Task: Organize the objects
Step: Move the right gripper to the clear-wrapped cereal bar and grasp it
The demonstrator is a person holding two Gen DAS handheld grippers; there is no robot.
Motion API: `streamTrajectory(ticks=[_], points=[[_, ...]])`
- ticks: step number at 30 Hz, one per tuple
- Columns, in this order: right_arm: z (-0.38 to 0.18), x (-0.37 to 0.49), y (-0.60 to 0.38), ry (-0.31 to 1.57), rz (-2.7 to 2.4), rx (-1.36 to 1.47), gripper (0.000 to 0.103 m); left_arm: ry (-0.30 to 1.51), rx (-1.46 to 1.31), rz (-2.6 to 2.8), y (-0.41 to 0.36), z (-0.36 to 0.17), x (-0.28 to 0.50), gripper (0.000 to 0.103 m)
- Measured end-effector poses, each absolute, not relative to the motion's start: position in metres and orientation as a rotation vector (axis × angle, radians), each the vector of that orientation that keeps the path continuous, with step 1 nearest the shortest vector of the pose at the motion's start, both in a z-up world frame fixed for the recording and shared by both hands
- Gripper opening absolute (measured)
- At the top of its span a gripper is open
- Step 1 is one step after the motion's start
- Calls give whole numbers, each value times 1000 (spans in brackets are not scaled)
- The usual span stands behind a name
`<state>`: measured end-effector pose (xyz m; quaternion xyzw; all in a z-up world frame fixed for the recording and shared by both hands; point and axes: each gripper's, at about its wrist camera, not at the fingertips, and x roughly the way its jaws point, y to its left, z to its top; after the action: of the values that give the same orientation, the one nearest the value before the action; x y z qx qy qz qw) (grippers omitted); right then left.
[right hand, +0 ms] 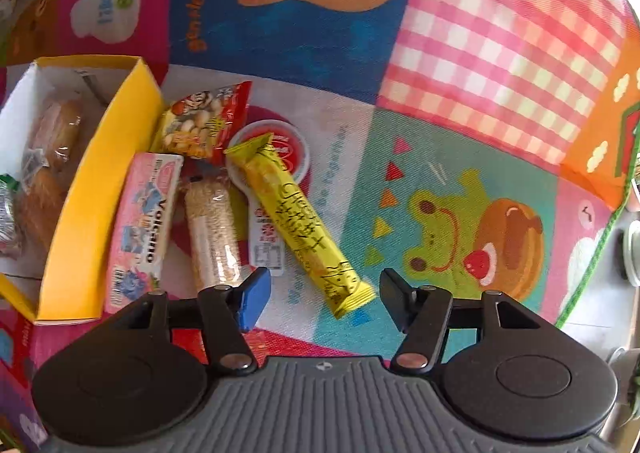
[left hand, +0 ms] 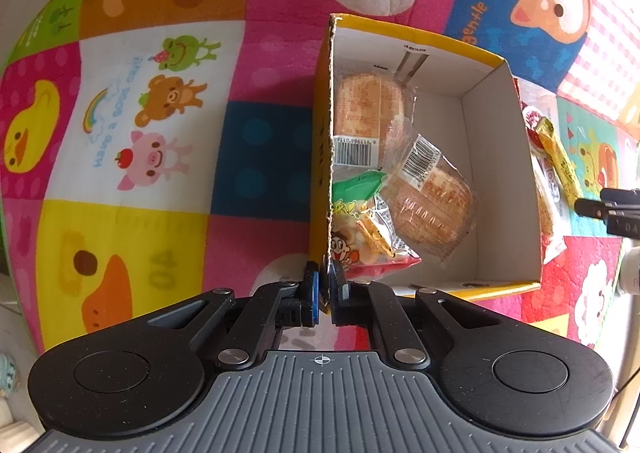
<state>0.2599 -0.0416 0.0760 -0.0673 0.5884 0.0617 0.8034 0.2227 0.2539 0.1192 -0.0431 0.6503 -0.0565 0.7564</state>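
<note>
right gripper [right hand: 324, 295] jaws apart, empty | yellow stick pack [right hand: 298, 223] on mat just ahead, near end between my fingers, long axis running away up-left | left gripper [left hand: 325, 289] clamped on box [left hand: 520, 173] wall, farther from the pack

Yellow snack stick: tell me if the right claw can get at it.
Probably yes. The yellow snack stick lies on top of the other packets, its near end between the open right claw's fingers, with nothing covering it.
</note>
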Motion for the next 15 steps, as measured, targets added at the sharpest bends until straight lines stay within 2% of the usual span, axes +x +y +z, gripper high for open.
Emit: streamTrajectory(ticks=[6,11,12,13,15], points=[[83,242,-10,1230,278,-193,61,1423,-109,-102,254,117,223,7],[68,261,-1,1251,284,-230,61,1431,-110,-100,254,116,223,7],[62,265,0,1266,278,-241,59,1433,-106,-103,254,116,223,7],[55,270,2,1290,268,-253,51,1435,-101,-106,253,116,223,7],[46,274,3,1322,249,-252,45,1438,-92,-110,252,116,222,7]])
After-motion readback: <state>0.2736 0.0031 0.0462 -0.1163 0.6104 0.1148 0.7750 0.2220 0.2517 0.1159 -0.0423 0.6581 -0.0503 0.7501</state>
